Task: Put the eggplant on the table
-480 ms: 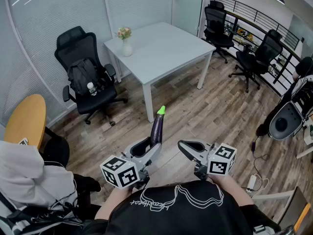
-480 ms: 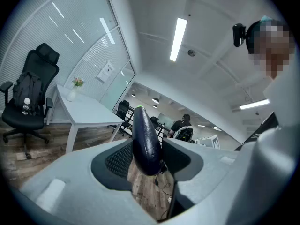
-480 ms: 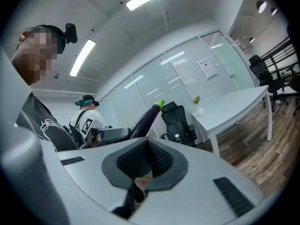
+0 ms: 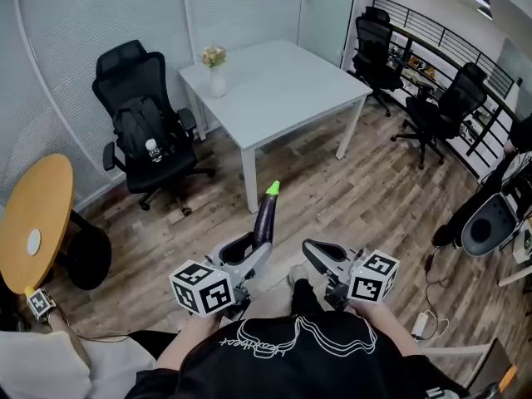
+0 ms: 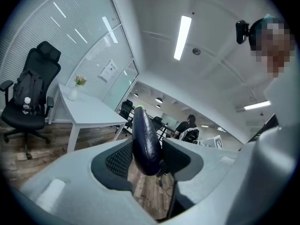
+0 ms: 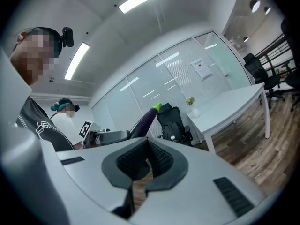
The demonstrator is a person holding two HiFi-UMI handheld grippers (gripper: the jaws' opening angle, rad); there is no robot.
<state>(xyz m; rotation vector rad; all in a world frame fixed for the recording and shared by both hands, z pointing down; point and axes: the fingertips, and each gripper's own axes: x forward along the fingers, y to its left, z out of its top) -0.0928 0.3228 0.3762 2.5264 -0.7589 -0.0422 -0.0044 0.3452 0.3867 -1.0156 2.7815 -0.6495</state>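
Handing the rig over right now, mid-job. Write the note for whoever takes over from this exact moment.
Left tool: shut on the eggplant, gripped near its lower end, green tip up.
Right tool: shut, nothing in it.
White table: ahead, some way off; vase of flowers near one corner.
Done: eggplant is in hand.
Left: go to the table, set the eggplant on the top away from the vase, then open the left tool.
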